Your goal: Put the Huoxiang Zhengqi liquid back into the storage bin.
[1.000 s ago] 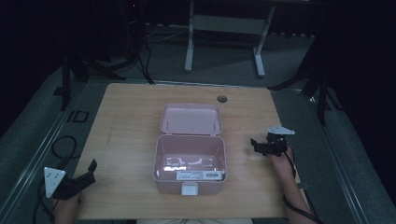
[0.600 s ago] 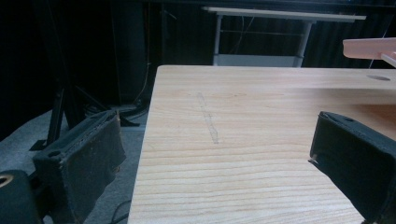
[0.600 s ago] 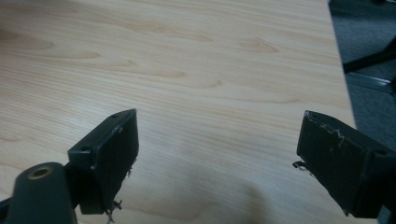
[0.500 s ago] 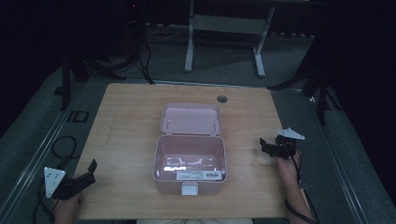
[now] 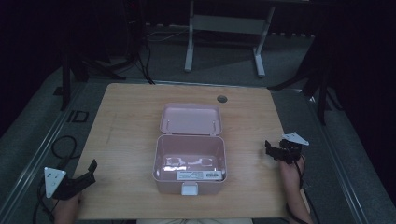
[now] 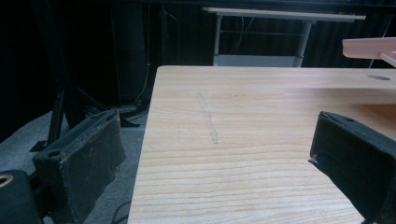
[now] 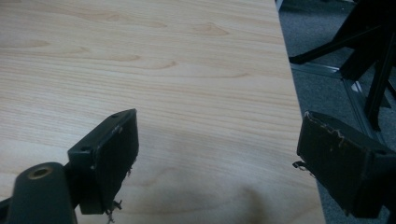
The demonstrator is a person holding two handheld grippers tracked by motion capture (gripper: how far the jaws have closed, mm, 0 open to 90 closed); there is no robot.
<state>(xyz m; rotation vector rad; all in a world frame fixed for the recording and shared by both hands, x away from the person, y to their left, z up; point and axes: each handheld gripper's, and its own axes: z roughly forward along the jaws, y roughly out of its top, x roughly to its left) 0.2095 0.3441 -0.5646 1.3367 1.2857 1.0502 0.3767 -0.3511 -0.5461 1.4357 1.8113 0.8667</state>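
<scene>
Down at the lower left of the high view, my left gripper [image 5: 91, 169] rests at the wooden table [image 5: 126, 121]'s near corner, jaws spread wide and grasping nothing. At the right edge, my right gripper [image 5: 271, 148] likewise gapes, released, above bare wood by the table's side. Between them, mid-frame, sits the pink box [image 5: 190, 164], its lid [image 5: 190, 119] laid back toward the far side.

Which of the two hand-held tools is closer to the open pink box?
The right tool, by the table's right edge, is closer to the pink box; the left tool sits farther off, at the near left corner.
</scene>
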